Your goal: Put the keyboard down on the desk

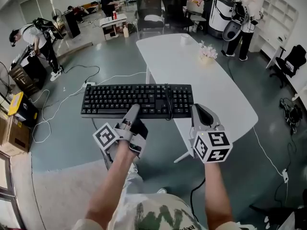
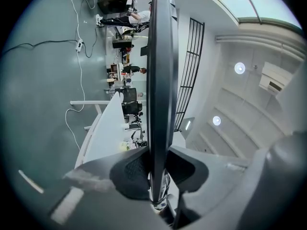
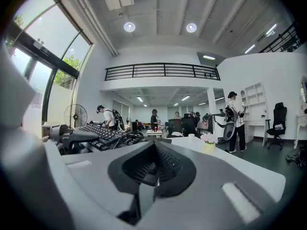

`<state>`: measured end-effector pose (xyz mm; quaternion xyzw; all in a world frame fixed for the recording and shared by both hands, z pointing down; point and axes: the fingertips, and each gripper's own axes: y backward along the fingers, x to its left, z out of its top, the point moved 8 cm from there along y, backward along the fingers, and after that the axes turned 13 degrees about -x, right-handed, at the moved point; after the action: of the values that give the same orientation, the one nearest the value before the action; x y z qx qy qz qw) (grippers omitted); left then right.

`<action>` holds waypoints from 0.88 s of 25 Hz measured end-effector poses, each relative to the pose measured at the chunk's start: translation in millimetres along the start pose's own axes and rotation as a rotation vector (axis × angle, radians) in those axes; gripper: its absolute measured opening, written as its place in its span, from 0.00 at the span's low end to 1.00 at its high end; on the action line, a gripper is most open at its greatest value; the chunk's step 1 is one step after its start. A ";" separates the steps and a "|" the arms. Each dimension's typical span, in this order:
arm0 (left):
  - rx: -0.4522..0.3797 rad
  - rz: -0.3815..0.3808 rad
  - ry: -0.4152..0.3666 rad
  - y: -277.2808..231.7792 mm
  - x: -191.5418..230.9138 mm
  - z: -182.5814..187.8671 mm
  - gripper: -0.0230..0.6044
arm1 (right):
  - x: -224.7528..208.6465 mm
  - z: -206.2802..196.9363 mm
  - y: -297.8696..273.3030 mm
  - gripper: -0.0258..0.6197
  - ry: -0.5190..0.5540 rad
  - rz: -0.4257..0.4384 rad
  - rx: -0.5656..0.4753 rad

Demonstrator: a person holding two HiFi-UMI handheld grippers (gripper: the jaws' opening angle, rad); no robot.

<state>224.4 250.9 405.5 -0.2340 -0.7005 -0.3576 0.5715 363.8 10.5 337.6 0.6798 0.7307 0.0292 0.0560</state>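
Note:
A black keyboard (image 1: 124,99) is held level in the air, its right end over the near left edge of the white desk (image 1: 192,66) and the rest over the floor. Its cable (image 1: 168,102) lies bundled across the keys. My left gripper (image 1: 133,111) is shut on the keyboard's near edge; in the left gripper view the keyboard (image 2: 158,56) stands edge-on between the pads (image 2: 132,174). My right gripper (image 1: 200,113) sits just off the keyboard's near right corner, shut with nothing in it. In the right gripper view the keyboard (image 3: 103,133) lies to the left of that gripper (image 3: 153,169).
A small flower pot (image 1: 207,53) and a white cup (image 1: 185,38) stand on the far part of the desk. Office chairs (image 1: 149,11) are behind it. A power strip (image 1: 88,84) with cables lies on the floor at left. People stand around the room.

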 end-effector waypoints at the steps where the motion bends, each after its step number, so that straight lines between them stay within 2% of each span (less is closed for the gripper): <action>1: 0.002 0.000 0.005 -2.6 3.1 5.2 0.18 | 2.9 -2.9 -5.4 0.04 0.002 -0.003 0.005; 7: 0.035 -0.001 0.023 -41.0 28.8 53.0 0.18 | 22.1 -19.1 -58.5 0.04 0.016 -0.037 0.024; 15: 0.133 -0.016 0.044 -122.0 40.9 121.8 0.18 | 43.5 -13.9 -142.3 0.04 0.017 -0.130 0.032; 22: 0.197 -0.014 0.068 -163.3 53.4 166.8 0.18 | 63.9 -14.9 -187.8 0.04 0.034 -0.205 0.046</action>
<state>-14.1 271.0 403.9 -0.1596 -0.7141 -0.2986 0.6127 171.5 60.7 327.4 0.6022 0.7976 0.0182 0.0308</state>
